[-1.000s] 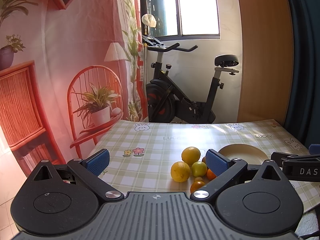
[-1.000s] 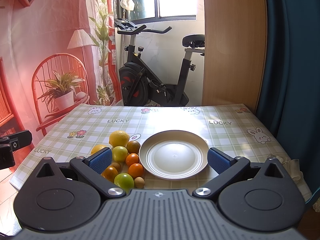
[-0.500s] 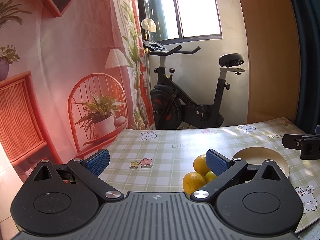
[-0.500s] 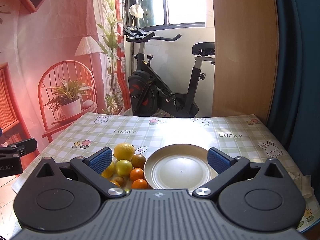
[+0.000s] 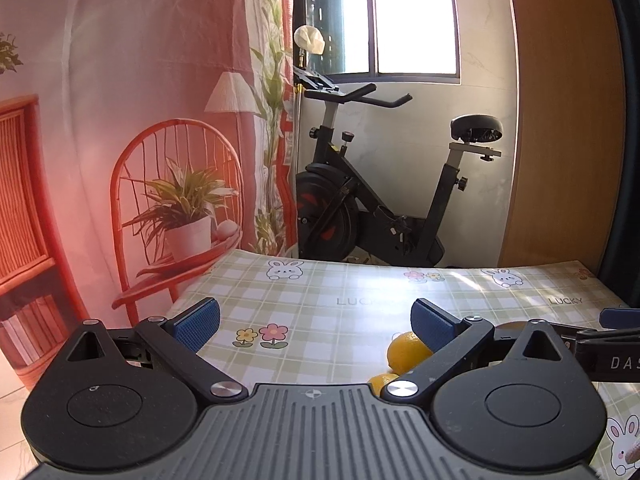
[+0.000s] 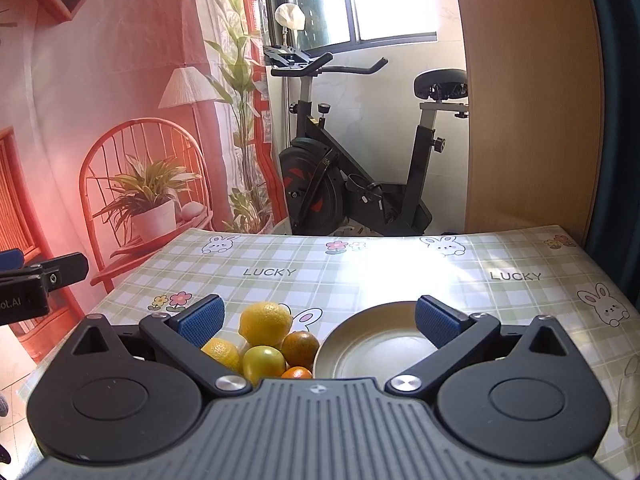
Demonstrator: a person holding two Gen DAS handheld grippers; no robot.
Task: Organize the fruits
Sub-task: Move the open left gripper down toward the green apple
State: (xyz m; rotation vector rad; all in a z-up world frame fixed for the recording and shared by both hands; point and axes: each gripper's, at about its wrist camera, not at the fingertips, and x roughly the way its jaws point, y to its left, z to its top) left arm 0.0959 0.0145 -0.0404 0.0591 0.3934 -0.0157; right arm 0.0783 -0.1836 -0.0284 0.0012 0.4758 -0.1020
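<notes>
Sunlit checked tablecloth (image 6: 400,276) carries clustered fruits (image 6: 272,344) beside an empty plate (image 6: 360,354), both grippers (image 5: 314,322) (image 6: 318,320) gaping and empty; best approach: lower squarely over one fruit.

On the desk (image 6: 400,276), the fruits (image 6: 266,322) lie just left of the plate (image 6: 360,356), the bike (image 6: 360,184) behind.

You see a glossy, smooth checked tablecloth (image 6: 360,276), a plate (image 6: 360,356) with a dull metallic sheen, dimpled-skinned lemons (image 6: 266,322), and ribbed blue pads (image 6: 436,322) on matt black plastic.
</notes>
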